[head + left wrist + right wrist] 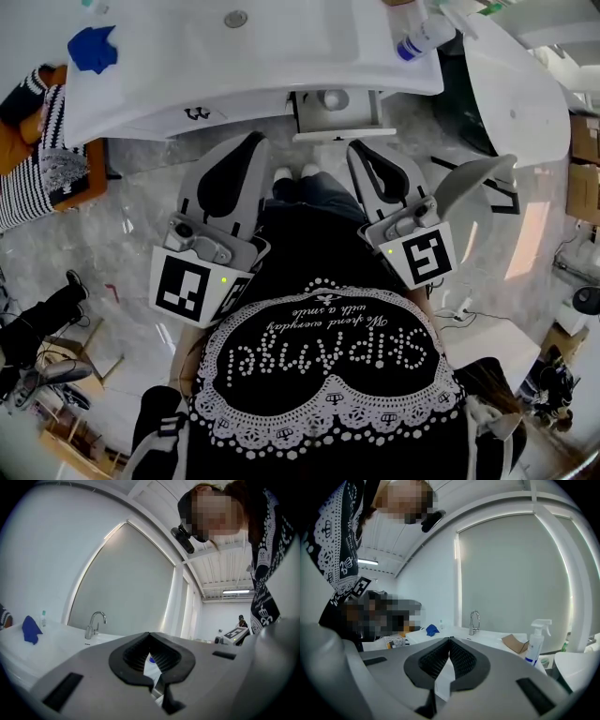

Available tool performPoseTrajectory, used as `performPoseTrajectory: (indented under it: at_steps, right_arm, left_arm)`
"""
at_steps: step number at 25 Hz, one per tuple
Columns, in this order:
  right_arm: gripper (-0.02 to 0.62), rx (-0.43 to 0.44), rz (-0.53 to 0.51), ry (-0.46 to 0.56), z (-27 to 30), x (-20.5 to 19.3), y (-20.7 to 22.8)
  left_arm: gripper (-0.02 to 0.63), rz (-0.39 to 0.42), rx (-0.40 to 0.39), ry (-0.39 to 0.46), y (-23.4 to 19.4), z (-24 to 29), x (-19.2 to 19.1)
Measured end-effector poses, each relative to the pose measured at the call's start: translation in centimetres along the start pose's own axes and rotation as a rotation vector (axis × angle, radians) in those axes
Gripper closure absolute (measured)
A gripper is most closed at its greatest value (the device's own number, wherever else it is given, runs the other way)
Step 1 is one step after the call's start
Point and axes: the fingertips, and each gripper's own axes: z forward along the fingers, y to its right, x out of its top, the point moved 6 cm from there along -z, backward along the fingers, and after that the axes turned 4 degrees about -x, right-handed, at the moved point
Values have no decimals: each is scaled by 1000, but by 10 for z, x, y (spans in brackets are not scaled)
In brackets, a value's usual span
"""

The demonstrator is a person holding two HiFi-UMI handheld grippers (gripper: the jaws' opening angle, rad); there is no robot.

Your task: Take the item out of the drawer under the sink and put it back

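Left gripper (150,633): jaws together, empty, held level.
Right gripper (450,639): jaws together, empty.
Drawer (309,117): seemingly pulled out under the sink (281,56) front edge, for reaching.

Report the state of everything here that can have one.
Left gripper: shut, empty.
Right gripper: shut, empty.
Drawer: pulled open.
Spray bottle: upright.
Blue cloth: crumpled.
Tap: no water seen running.
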Motion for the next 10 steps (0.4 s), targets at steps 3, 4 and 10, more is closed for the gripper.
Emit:
performPoseTrajectory:
  at_steps: [3,4,10]
  right_arm:
    - [577,-3,-2,-5,1,-1,-1]
    - [577,-4,-4,-6,0,-1,-1]
    - [577,-8,-12,-7,1,-1,-6]
  left_arm:
    - [603,-3,-5,-11,-1,-1,-4]
    - [603,-5,-7,-13,-1,-2,-5]
    - [603,-19,-1,-10,-3,-7,-8]
